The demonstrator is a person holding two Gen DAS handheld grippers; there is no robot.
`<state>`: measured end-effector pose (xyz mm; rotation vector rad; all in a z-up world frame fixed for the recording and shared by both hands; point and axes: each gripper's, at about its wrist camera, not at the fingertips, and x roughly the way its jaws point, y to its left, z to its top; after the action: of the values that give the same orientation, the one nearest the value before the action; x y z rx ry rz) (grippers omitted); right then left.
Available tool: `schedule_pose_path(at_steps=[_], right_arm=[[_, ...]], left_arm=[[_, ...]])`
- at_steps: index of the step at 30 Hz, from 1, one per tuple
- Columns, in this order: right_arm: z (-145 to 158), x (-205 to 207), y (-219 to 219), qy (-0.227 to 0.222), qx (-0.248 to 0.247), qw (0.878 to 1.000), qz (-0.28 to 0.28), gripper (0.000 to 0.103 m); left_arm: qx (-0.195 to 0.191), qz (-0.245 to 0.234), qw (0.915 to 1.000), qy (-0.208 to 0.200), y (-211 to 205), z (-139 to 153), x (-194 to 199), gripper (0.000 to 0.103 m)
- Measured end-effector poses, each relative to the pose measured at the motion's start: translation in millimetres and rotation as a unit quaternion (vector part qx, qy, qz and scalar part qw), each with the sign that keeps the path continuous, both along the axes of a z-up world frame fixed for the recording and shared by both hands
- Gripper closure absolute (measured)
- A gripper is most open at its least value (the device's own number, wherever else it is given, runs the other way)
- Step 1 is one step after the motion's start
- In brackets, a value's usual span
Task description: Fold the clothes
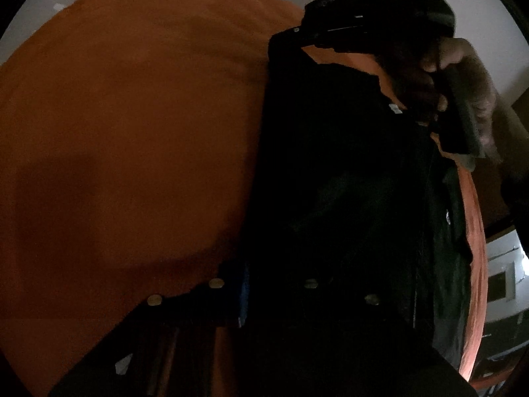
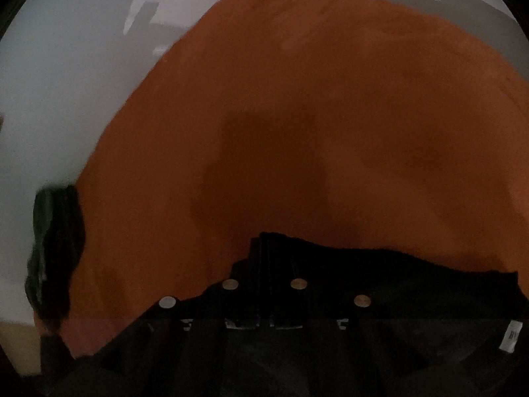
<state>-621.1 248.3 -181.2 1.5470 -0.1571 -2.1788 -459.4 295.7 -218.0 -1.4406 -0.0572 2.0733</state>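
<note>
Item: dark garment (image 1: 347, 182), soft, limp, light by the look of it; lies on an orange cloth (image 1: 132, 132) covering the tabletop. Left gripper (image 1: 274, 284) nearly closed, its fingers lost in the dark fabric; whether it pinches cannot be told. Right gripper (image 2: 264, 281) closed at the garment's edge (image 2: 363, 258). Best taken at hems or corners; a mid-panel hold would likely bunch.
</note>
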Motion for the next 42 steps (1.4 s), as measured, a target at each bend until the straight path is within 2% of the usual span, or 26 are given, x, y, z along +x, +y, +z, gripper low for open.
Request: schedule_pose_path(at_steps=[6,10,11,12,14,15,17,22,23,24,25,26,28,30,31,32,36,42], right_arm=[[-12,-2,-10,0.008,0.024,1.0,0.009,0.101],[-11,1,-8,0.001,0.015,1.0,0.01,0.1],[-3,1,-1,0.016,0.007,1.0,0.006,0.1],[5,3,7,0.033,0.0,0.999,0.002,0.095],[28,27,23,0.09,-0.015,0.996,-0.009,0.085],[39,41,30,0.119,-0.022,0.993,-0.012,0.081],[48,65,37,0.142,-0.031,0.989,-0.001,0.081],[21,124,19,0.1,-0.06,0.992,0.046,0.081],[12,129,12,0.088,-0.056,0.993,0.053,0.082],[3,133,5,0.083,-0.041,0.994,0.059,0.087],[-2,133,3,0.087,-0.027,0.994,0.058,0.091],[-8,130,2,0.092,-0.01,0.994,0.053,0.091],[-20,114,6,0.1,0.021,0.995,0.003,0.093],[-29,93,21,0.084,0.011,0.996,-0.041,0.095],[-34,81,29,0.073,0.005,0.996,-0.059,0.102],[-34,73,36,0.07,0.002,0.995,-0.073,0.103],[-2,78,79,0.074,-0.04,0.99,-0.115,0.102],[52,190,150,0.134,-0.081,0.984,-0.085,0.102]], left_arm=[[0.0,-0.005,1.0,0.001,-2,-5,4,0.087],[0.011,0.002,0.9999,-0.012,-7,-1,0,0.079],[0.012,0.003,0.9998,-0.016,-9,1,-1,0.073],[0.013,0.007,0.9998,-0.015,-13,5,0,0.069],[0.01,0.016,0.9998,-0.005,-21,14,1,0.05],[0.006,0.02,0.9998,0.007,-25,20,3,0.049],[0.002,0.021,0.9995,0.023,-34,30,5,0.047],[-0.003,0.029,0.9993,0.022,-18,25,-10,0.047],[-0.008,0.032,0.9992,0.023,-15,24,-13,0.047],[-0.013,0.036,0.999,0.025,-12,23,-16,0.047],[-0.041,0.044,0.9978,0.028,-8,18,-18,0.047],[-0.073,0.053,0.9954,0.032,-4,13,-20,0.047],[-0.09,0.062,0.9936,0.029,-2,5,-20,0.046],[-0.091,0.064,0.9932,0.035,-6,5,-15,0.044],[-0.095,0.061,0.9929,0.036,-8,5,-12,0.044],[-0.099,0.06,0.9926,0.038,-10,6,-9,0.044],[-0.108,0.064,0.9916,0.033,-18,20,-1,0.044],[-0.086,0.059,0.9931,0.055,-17,54,18,0.044]])
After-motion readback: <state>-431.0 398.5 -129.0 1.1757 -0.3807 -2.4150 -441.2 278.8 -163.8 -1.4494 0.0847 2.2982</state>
